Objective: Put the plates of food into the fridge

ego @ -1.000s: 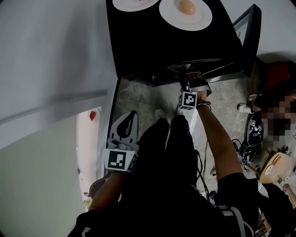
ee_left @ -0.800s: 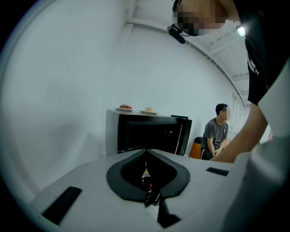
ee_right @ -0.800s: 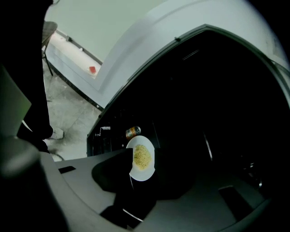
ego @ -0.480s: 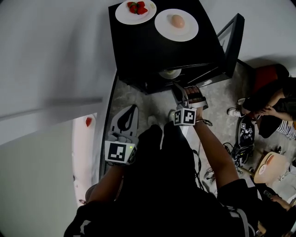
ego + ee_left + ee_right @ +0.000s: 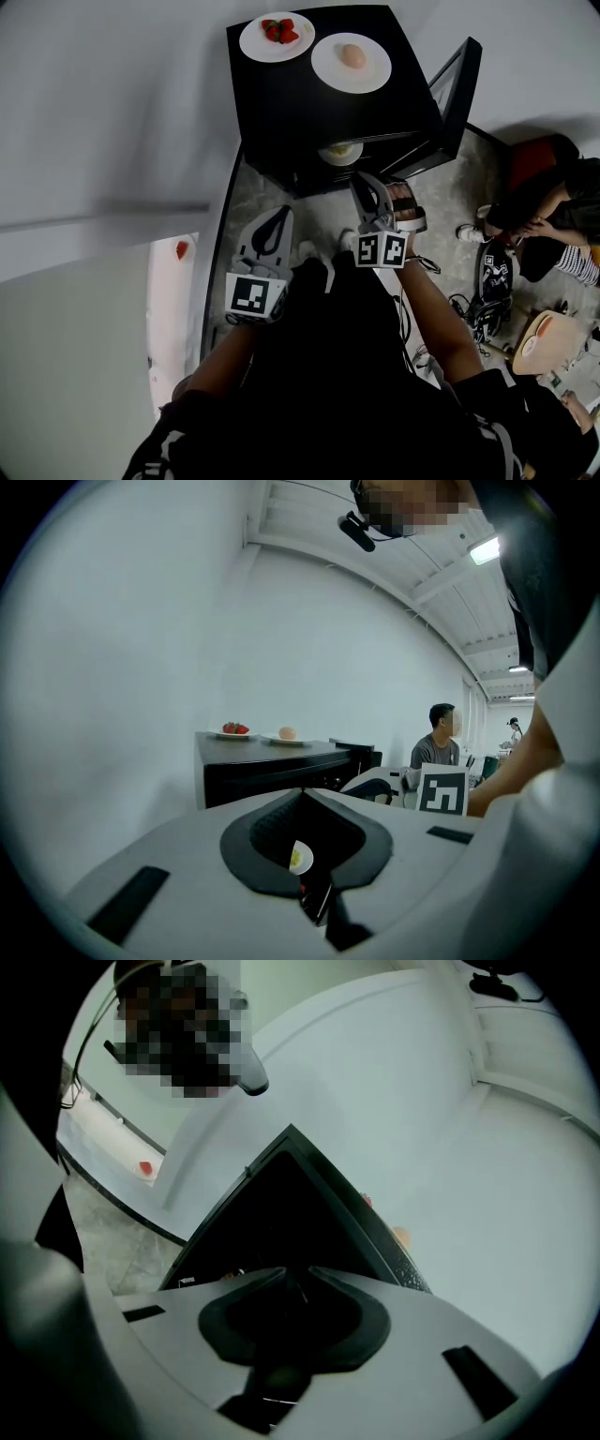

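Note:
The black fridge (image 5: 319, 103) stands with its door (image 5: 457, 82) swung open to the right. On its top sit a plate of strawberries (image 5: 277, 36) and a plate with a round tan food (image 5: 351, 62). A third plate with yellow food (image 5: 340, 153) rests inside the opening. My right gripper (image 5: 364, 181) hangs just in front of the opening, apart from that plate. Its jaws have just been closing, a narrow gap remains, and nothing is between them (image 5: 298, 1275). My left gripper (image 5: 280, 213) is further back on the left, shut and empty (image 5: 302, 792).
A white ledge (image 5: 173, 309) with a small red thing (image 5: 180, 248) runs along the left. People sit at the right (image 5: 548, 225), with cables (image 5: 492, 286) and a tan round object (image 5: 548, 342) on the stone floor (image 5: 267, 192).
My right gripper has drawn back from the fridge opening and risen, its jaws narrower, and the plate with yellow food stays inside. The left gripper has risen a little.

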The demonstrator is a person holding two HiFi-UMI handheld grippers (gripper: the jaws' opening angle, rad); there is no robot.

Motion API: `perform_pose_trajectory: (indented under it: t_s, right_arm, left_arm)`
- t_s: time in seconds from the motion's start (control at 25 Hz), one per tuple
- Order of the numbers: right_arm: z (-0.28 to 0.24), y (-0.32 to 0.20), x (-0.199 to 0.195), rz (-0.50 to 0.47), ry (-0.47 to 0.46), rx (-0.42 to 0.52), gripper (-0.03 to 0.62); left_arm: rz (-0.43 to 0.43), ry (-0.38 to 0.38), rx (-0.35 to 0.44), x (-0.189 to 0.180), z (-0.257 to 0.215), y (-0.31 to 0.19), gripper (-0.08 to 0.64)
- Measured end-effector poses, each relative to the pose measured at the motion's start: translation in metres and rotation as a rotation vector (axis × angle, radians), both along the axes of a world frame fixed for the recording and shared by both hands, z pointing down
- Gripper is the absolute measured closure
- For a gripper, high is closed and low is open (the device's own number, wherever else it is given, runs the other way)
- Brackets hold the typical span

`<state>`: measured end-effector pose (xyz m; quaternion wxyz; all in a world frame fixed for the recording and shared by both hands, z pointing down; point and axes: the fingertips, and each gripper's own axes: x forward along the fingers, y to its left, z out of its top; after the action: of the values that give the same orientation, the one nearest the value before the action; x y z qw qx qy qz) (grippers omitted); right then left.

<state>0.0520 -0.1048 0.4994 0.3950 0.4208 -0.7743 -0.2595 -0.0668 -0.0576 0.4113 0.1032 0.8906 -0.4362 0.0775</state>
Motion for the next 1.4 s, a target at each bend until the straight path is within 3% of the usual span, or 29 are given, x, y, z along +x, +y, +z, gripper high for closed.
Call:
perform_pose_trajectory:
  t_s: [0.48,0.84,1.04,1.4]
  right_arm:
    - [-0.055,0.004,0.014,0.008,-0.03,0.039,0.535]
    - [-0.08,0.022,0.023,0.02,-0.075,0.043,0.537]
    - [-0.09,0.027,0.029,0.028,-0.108,0.043,0.537]
    - [-0.11,0.027,0.028,-0.001,-0.118,0.074,0.537]
  left_arm:
    - [0.015,-0.018,-0.008,0.012,-0.002,-0.009,0.54]
    - [0.001,-0.095,0.017,0.019,0.0,0.0,0.54]
    - [0.009,0.005,0.024,0.028,-0.014,0.006,0.54]
    - [-0.044,-0.024,0.053,0.025,-0.018,-0.002,0.54]
